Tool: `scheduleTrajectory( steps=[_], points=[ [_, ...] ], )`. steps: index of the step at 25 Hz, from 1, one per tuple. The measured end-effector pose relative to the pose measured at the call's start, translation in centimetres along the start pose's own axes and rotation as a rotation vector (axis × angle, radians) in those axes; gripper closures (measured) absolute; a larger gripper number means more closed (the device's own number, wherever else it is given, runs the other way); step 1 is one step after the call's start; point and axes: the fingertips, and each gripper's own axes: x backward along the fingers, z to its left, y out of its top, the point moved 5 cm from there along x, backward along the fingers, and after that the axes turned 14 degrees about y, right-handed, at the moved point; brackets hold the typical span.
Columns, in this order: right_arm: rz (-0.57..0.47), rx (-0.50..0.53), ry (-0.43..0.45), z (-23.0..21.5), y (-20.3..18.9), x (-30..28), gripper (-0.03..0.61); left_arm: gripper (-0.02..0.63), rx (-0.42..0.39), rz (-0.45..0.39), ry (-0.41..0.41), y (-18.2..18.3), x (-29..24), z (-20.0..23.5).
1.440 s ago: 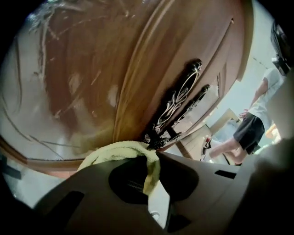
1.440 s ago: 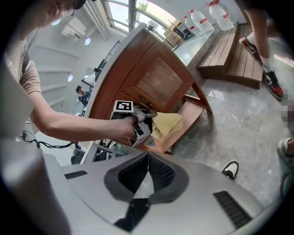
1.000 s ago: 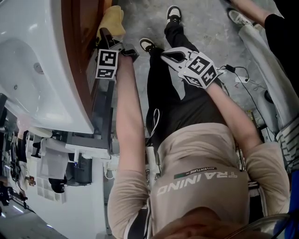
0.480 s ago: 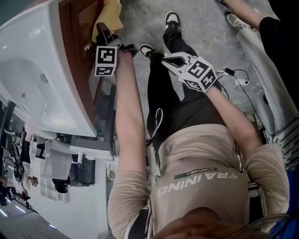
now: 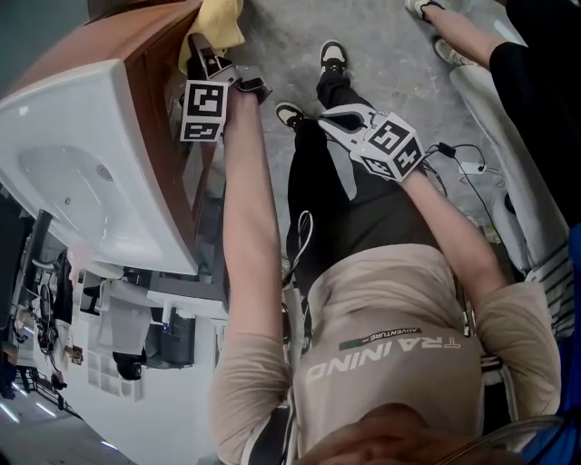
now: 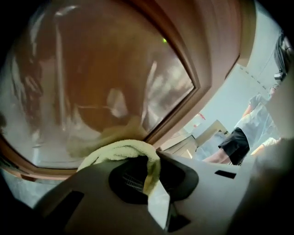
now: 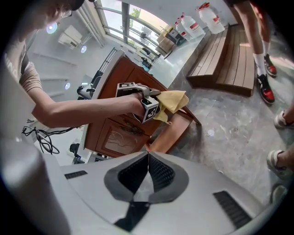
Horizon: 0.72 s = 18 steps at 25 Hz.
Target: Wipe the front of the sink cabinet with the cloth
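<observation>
The sink cabinet (image 5: pixel 168 109) has a glossy brown wooden front under a white basin (image 5: pixel 82 173). My left gripper (image 5: pixel 201 53) is shut on a yellow cloth (image 5: pixel 218 18) and holds it against the cabinet's front. In the left gripper view the cloth (image 6: pixel 120 149) bulges from the jaws of the left gripper (image 6: pixel 154 156) against the shiny door panel (image 6: pixel 101 78). My right gripper (image 5: pixel 338 113) hangs shut and empty over the person's legs, away from the cabinet. The right gripper view shows the right gripper (image 7: pixel 148 152), the cloth (image 7: pixel 172 102) and the cabinet (image 7: pixel 121 131).
The person's black-trousered legs and shoes (image 5: pixel 333 53) stand on the grey concrete floor. A cable (image 5: pixel 463 154) lies at the right, near another person (image 5: pixel 508 82). A low wooden bench (image 7: pixel 225 55) and water bottles (image 7: pixel 202 18) lie beyond the cabinet.
The left gripper has slid the cloth a little farther along the cabinet front. The head view has turned, so the basin shows more to the right. The right gripper has barely moved.
</observation>
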Motion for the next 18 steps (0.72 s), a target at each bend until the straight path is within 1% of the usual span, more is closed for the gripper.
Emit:
scheduleTrajectory(
  steps=[4, 7, 9, 12, 14, 16, 18],
  points=[
    [-0.010, -0.002, -0.005, -0.2, 0.8, -0.3, 0.566, 0.574, -0.053, 0.007, -0.060, 0.2, -1.1, -2.0],
    [-0.017, 0.005, -0.011, -0.4, 1.1, -0.1, 0.566, 0.574, -0.050, 0.013, -0.126, 0.6, -1.8, -4.0],
    [-0.021, 0.005, -0.018, -0.5, 1.2, -0.1, 0.566, 0.574, -0.066, 0.026, -0.178, 0.7, -1.7, -5.2],
    [-0.024, 0.022, -0.033, -0.3, 1.1, -0.1, 0.566, 0.574, -0.149, 0.038, -0.274, 0.8, -0.2, -7.2],
    [-0.050, 0.073, -0.068, 0.2, 1.6, 0.6, 0.566, 0.574, -0.225, 0.040, -0.332, 0.4, 1.8, -8.4],
    [-0.077, 0.139, -0.101, 0.7, 2.2, 1.4, 0.566, 0.574, -0.300, 0.043, -0.369, -0.1, 4.2, -9.2],
    [-0.076, 0.182, -0.118, 1.1, 2.7, 1.9, 0.566, 0.574, -0.346, 0.052, -0.384, -0.8, 6.8, -9.1]
  ],
)
